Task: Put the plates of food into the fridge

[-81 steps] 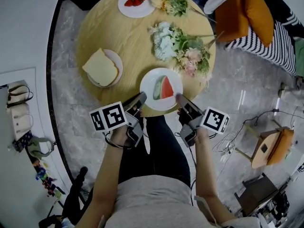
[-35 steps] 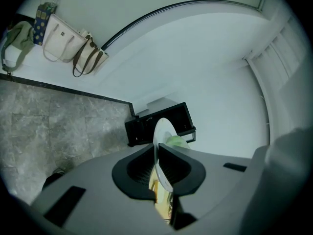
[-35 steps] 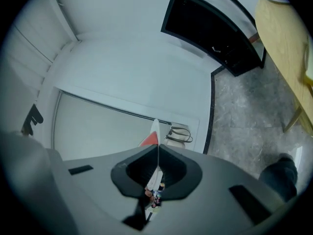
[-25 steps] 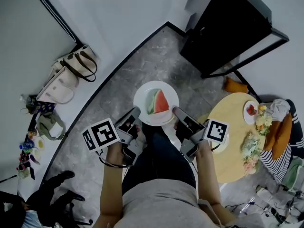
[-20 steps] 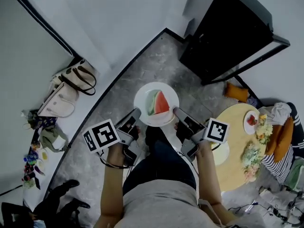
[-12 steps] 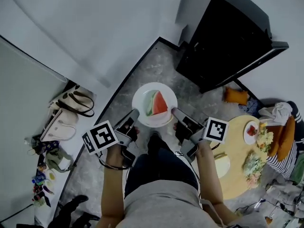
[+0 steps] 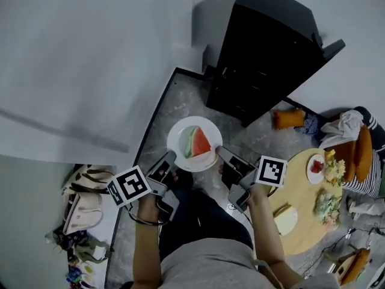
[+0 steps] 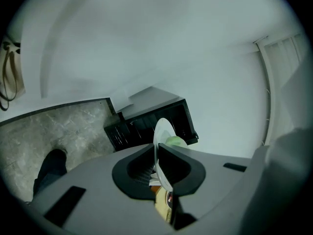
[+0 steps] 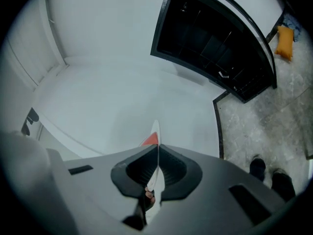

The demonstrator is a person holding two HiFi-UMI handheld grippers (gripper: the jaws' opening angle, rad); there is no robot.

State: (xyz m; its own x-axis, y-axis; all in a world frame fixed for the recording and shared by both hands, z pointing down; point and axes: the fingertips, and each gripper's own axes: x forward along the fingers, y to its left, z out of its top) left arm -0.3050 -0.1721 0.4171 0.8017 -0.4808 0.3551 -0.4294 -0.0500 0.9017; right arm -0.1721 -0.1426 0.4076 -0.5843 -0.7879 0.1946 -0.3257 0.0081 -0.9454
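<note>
A white plate [image 7: 180, 136] with a watermelon slice [image 7: 199, 143] is held level in front of the person, over the grey floor. My left gripper [image 7: 171, 158] is shut on the plate's near-left rim, and my right gripper [image 7: 219, 152] is shut on its near-right rim. In the left gripper view the plate [image 8: 162, 131] shows edge-on between the jaws; in the right gripper view the plate [image 9: 155, 131] is edge-on too, with red melon showing. A black cabinet [image 7: 264, 53] stands ahead against the white wall. On the round wooden table [image 7: 301, 221] at the right lie a bread plate [image 7: 283, 217] and a strawberry plate [image 7: 316, 167].
A white wall fills the left and top of the head view. Bags [image 7: 81, 197] lie by the wall at lower left. An orange cushion [image 7: 287, 118] lies on the floor beside the cabinet. Flowers [image 7: 328, 202] are on the table. The person's legs are below the plate.
The person has lifted the watermelon plate off the table and turned away with it towards the black cabinet. Both grippers stay shut on the plate's rim.
</note>
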